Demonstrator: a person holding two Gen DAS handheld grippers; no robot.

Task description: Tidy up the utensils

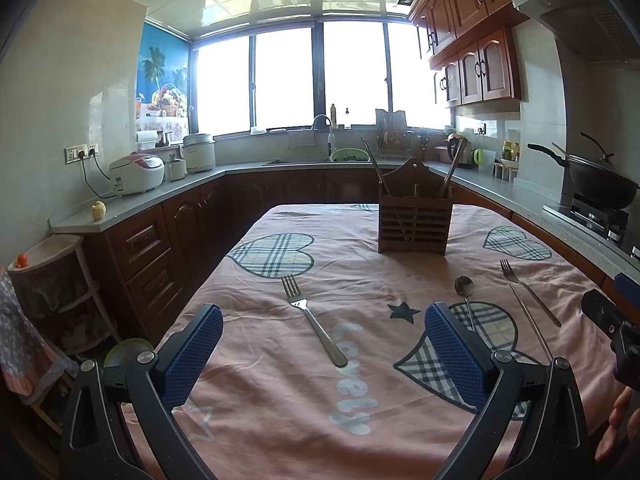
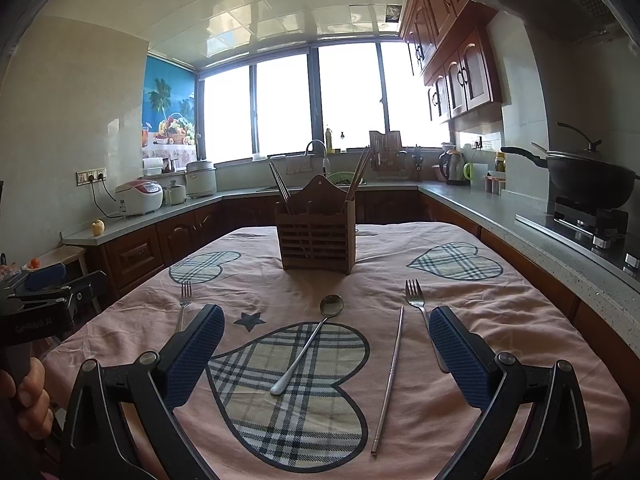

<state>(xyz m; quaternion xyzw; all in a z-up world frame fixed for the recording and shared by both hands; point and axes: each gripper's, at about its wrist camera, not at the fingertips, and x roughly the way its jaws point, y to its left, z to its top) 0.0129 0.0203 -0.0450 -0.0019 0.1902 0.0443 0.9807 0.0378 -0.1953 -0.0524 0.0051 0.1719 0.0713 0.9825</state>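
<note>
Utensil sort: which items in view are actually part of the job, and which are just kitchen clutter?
Part of the job:
- wooden holder, chopsticks already in it
- left fork
- spoon
- metal chopstick
- right fork
- left tool and right tool, both open and empty

Just lying about:
- rice cooker
- kettle
- wok
- apple

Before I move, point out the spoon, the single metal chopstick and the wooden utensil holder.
spoon (image 2: 306, 350): right wrist view, middle of its handle.
metal chopstick (image 2: 389, 384): right wrist view, mid-shaft.
wooden utensil holder (image 2: 316, 242): right wrist view, slatted front wall.
</note>
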